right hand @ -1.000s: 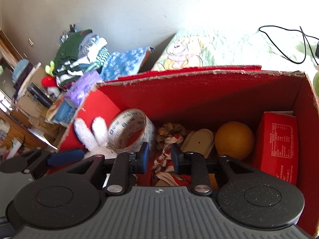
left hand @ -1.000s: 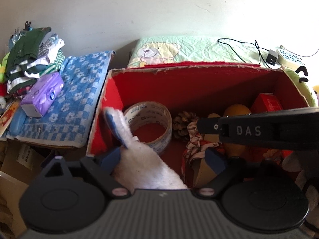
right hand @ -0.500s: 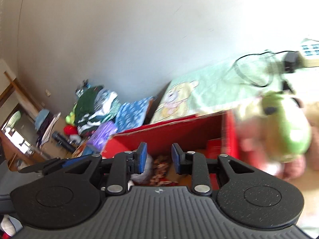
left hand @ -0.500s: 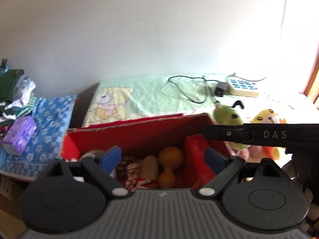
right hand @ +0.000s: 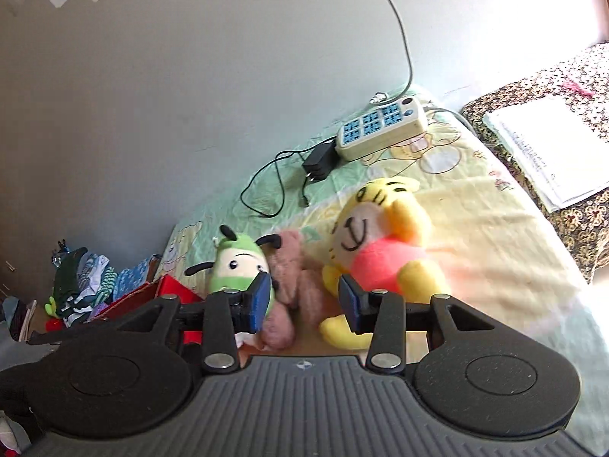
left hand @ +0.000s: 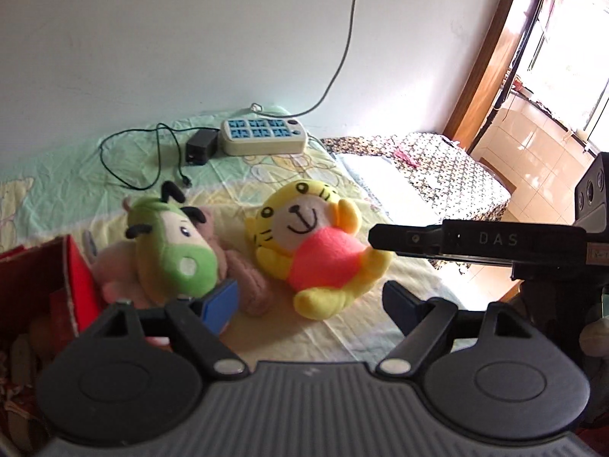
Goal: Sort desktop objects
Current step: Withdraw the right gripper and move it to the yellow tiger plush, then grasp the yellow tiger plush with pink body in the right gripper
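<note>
Left gripper [left hand: 310,302], seen from its own wrist camera, hangs over the near edge of the bed [left hand: 76,175] with its jaws set wide and nothing between them; they have just been closing a little. A yellow tiger [left hand: 304,243] lies just ahead of the gap, slightly toward the right finger, on its back with its head toward the wall and its feet toward the gripper, its long axis running roughly away from the camera. A green plush [left hand: 171,255] lies just beyond the left finger's blue pad, leaning on a pink plush [left hand: 243,278] that sits between it and the tiger. A red box [left hand: 76,282] stands at the bed's left near corner. A power strip [left hand: 264,135] and a black adapter [left hand: 201,146] lie at the far edge by the wall. The other tool's black bar crosses from the right, its tip at the tiger's arm. From the right wrist view, the right gripper [right hand: 304,302] stands partly open, its jaws having just been opening, and they grip nothing. The pink plush [right hand: 293,285] lies in the gap just beyond the pads, the green plush [right hand: 239,266] behind the left pad, upright and facing the camera. The tiger [right hand: 380,243] lies past the right pad, tilted, head toward the strip [right hand: 380,127]. The box [right hand: 167,289] shows at left.
</note>
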Available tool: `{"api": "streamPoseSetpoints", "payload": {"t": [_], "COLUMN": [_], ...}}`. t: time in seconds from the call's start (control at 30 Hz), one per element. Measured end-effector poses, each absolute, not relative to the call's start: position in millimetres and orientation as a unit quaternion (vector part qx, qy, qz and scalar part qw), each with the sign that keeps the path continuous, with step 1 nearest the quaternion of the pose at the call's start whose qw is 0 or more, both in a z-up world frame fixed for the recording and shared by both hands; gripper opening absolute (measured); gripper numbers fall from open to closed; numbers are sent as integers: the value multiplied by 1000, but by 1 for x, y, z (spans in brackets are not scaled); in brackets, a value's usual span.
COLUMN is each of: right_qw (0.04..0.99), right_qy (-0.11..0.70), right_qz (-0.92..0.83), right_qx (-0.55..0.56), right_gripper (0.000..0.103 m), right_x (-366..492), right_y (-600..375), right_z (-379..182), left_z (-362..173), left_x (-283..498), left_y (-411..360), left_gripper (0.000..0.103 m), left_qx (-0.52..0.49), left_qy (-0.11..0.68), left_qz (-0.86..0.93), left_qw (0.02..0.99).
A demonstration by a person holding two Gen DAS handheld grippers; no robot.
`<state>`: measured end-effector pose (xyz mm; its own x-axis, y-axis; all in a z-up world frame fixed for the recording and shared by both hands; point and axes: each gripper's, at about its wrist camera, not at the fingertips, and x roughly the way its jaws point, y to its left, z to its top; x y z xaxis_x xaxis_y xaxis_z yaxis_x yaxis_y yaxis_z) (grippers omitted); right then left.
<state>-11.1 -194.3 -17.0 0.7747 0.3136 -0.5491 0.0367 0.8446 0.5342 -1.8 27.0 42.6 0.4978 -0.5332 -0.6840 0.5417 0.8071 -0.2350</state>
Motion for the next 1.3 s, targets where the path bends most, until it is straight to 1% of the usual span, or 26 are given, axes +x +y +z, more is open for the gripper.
{"api": "streamPoseSetpoints", "payload": {"t": [0.07, 0.1, 0.23, 0.33, 0.37, 0.43, 0.47, 0.73, 0.87, 1.0, 1.1, 1.23, 1.3], "right_qw": [898, 895, 876, 859, 854, 846, 843, 853, 851, 843, 835, 822, 822], "right_qy": [334, 339, 359, 372, 376, 380, 382, 407, 419, 429, 429, 434, 434], "right_qz": [75, 76, 84, 89, 91, 106, 115, 126, 126, 138, 153, 161, 166], "right_qx": [276, 281, 309, 340, 348, 359, 360, 303, 288, 296, 309, 332, 331], "right_gripper": [55, 56, 56, 56, 56, 56, 56, 59, 65, 66, 62, 62, 55], "right_x": [-5, -1, 17, 32, 37, 46, 50, 88, 100, 112, 119, 123, 121], "right_y": [-217, -225, -253, -269, -273, -276, -276, -266, -264, -259, -257, -257, -258], "right_z": [-22, -25, -37, -50, -54, -58, -60, -77, -93, -106, -112, -119, -117], "left_z": [30, 24, -1, -10, -13, -18, -21, -39, -45, -49, -50, -53, -53], "left_x": [10, 16, 45, 57, 61, 68, 71, 95, 100, 107, 111, 113, 113], "left_y": [6, -2, -25, -39, -42, -48, -49, -49, -53, -57, -63, -70, -72], "left_gripper": [84, 84, 84, 83, 82, 75, 75, 75, 75, 78, 78, 77, 77], "left_qx": [-6, -13, -55, -49, -47, -48, -50, -65, -55, -51, -37, -29, -27], "left_qy": [409, 418, 455, 460, 462, 471, 476, 498, 504, 503, 500, 498, 497], "left_qz": [-309, -308, -303, -281, -276, -272, -270, -245, -238, -237, -239, -245, -247], "left_qw": [859, 854, 836, 841, 841, 838, 836, 829, 828, 830, 832, 831, 831]}}
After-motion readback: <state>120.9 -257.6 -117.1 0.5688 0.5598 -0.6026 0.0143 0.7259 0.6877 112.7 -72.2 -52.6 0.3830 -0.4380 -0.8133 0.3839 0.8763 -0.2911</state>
